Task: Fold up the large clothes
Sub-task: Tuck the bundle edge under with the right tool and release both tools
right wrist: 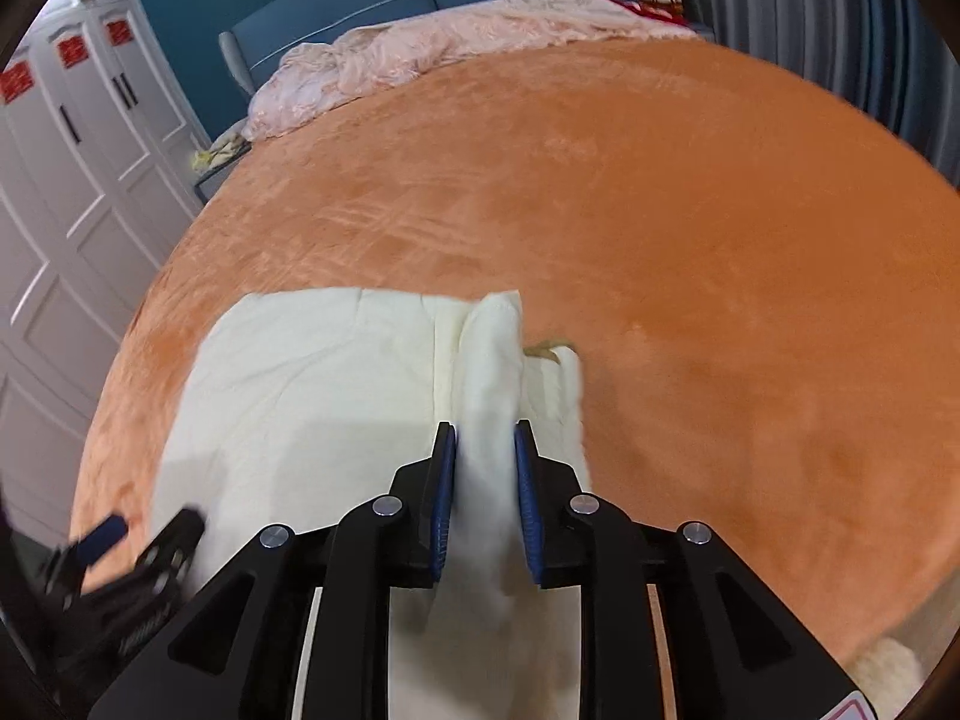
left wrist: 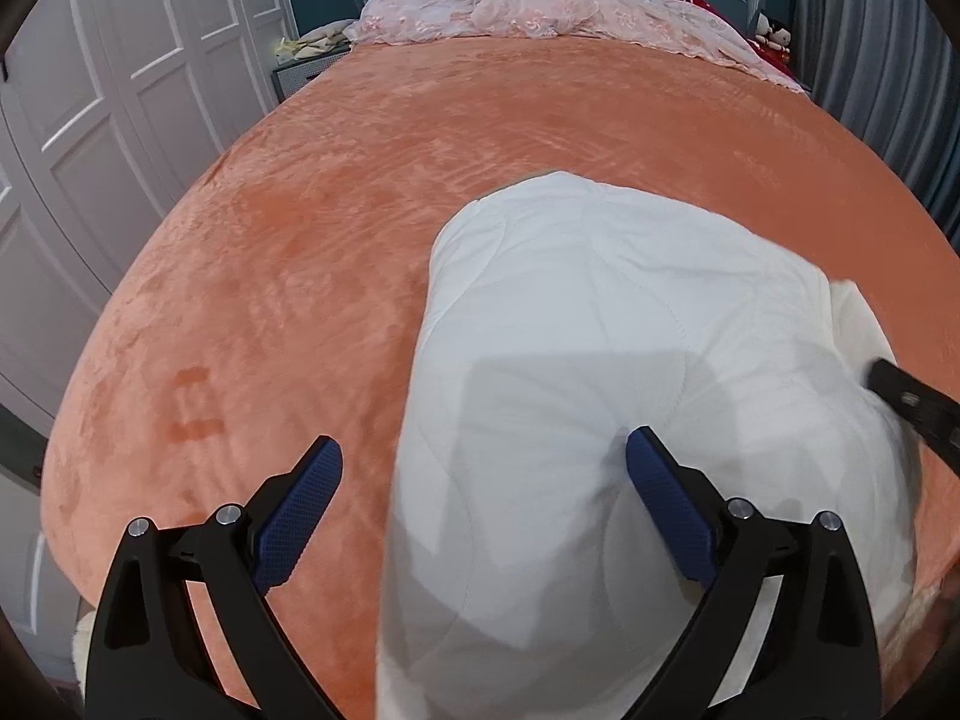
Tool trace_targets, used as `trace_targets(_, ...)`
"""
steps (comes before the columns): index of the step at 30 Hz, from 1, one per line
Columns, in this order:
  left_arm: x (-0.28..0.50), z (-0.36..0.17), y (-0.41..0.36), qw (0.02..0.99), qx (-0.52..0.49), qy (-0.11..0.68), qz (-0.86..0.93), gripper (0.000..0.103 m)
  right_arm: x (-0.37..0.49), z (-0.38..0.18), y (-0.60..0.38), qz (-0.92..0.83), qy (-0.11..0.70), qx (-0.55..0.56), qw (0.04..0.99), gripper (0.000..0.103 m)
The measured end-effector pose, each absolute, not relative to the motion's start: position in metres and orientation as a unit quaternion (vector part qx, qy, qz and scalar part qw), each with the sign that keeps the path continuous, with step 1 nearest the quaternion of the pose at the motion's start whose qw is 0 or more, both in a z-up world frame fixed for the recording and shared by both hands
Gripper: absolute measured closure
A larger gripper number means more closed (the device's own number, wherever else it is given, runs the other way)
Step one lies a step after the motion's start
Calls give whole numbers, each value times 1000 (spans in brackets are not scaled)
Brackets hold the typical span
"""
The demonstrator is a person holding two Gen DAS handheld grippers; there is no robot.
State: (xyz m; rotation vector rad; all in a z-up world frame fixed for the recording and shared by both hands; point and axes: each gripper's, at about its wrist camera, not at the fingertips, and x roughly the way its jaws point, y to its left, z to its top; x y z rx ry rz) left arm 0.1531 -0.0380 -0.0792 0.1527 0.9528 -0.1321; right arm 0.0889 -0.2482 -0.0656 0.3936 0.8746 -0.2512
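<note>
The right hand-held gripper (right wrist: pixel 485 480) pinches a fold of the white garment (left wrist: pixel 600 330) at the bed's (left wrist: pixel 330 210) near edge; the left hand-held gripper (left wrist: pixel 483 480), spread wide, probably hovers over its left side.

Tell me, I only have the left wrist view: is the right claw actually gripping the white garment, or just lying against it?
Observer: The right claw is shut on a raised fold of the white garment, cloth pinched between both blue pads.
Operator: Which part of it?
Observer: The right-hand edge, where the layers bunch up; a small tan tag pokes out just past the fold.
Operator: Is my left claw visible from there?
Observer: Yes, the left claw shows blurred at the garment's left edge, fingers apart, holding nothing.
</note>
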Motion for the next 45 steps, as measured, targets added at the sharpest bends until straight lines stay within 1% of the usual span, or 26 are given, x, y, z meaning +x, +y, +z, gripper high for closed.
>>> trace_targets(3, 140, -71, -33, 880, 81, 464, -59, 10, 61, -50, -236, -101, 427, 173, 882, 82)
trace_targets(5, 132, -69, -31, 877, 84, 469, -59, 11, 49, -49, -229, -91, 439, 165, 879, 82)
trace_targets(9, 112, -68, -22, 868, 77, 486, -67, 11, 31, -67, -214, -88, 475, 137, 865, 82)
trace_targets(15, 84, -82, -14, 858, 83, 502, -75, 10, 23, -83, -207, -92, 488, 118, 860, 82)
trace_targets(20, 80, -92, -13, 855, 78, 507, -78, 9, 22, -94, -208, -97, 490, 110, 860, 81)
trace_targets(25, 79, -101, -11, 859, 82, 501, -73, 5, 24, -99, -206, -102, 487, 105, 861, 79)
trace_targets(43, 76, -104, -15, 865, 88, 489, -67, 5, 18, -108, -200, -107, 472, 103, 869, 76)
trace_targets(44, 76, -101, -13, 863, 81, 493, -72, 5, 16, -105, -202, -104, 470, 109, 870, 70)
trace_targets(45, 77, -97, -9, 860, 68, 499, -80, 5, 12, -98, -207, -104, 467, 120, 870, 56)
